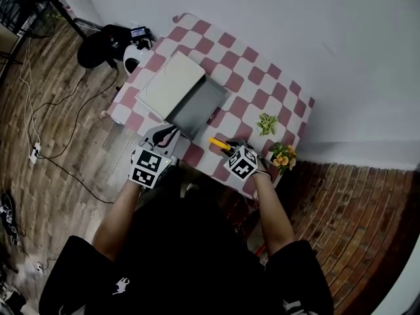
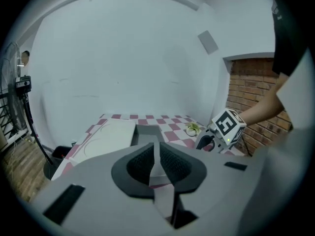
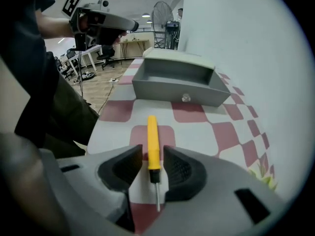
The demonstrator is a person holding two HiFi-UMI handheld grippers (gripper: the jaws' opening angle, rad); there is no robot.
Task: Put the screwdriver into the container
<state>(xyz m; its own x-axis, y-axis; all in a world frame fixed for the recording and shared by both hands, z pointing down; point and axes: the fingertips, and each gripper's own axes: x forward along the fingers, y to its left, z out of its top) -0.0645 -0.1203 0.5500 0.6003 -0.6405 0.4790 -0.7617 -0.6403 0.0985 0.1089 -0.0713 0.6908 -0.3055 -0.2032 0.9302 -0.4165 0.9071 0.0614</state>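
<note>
right gripper [image 3: 153,156] straddling yellow screwdriver [image 3: 152,134] near grey container [image 3: 174,85], jaws apart, readying grasp; left gripper [image 2: 158,162] idling, jaws closed, empty.

Soft, even indoor light, faint shadows, strong fisheye bending and dark vignetted corners in both gripper views, head view slightly soft.

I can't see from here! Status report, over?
Left gripper shut, empty. Right gripper open around screwdriver, flat on table. Container ahead, nothing between.
</note>
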